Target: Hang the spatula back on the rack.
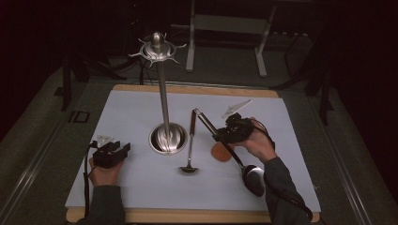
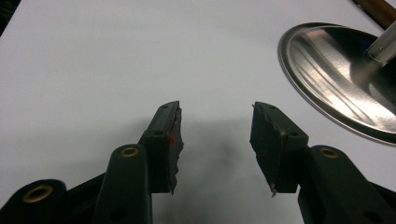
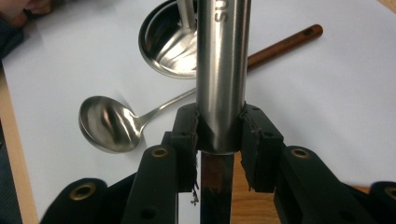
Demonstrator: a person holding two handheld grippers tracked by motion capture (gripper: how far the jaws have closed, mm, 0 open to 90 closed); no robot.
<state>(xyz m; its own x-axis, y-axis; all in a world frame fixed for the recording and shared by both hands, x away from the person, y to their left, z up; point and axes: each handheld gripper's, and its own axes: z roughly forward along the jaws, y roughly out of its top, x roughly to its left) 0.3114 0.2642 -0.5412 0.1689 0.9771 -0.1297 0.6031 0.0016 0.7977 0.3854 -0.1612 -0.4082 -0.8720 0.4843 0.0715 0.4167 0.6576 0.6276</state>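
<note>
**Steel-handled spoon pinched by right gripper above the desk**

The steel handle of a large spoon is pinched between the fingers of the right gripper, with its bowl seen low near the front edge of the desk. The left gripper is held with fingers spread and nothing between them, just beside the base of a steel utensil stand. A wooden-handled ladle is laid flat between the stand and the spoon

Stand base cut off by right edge; steel handle runs off top, lettering partly cropped
</note>
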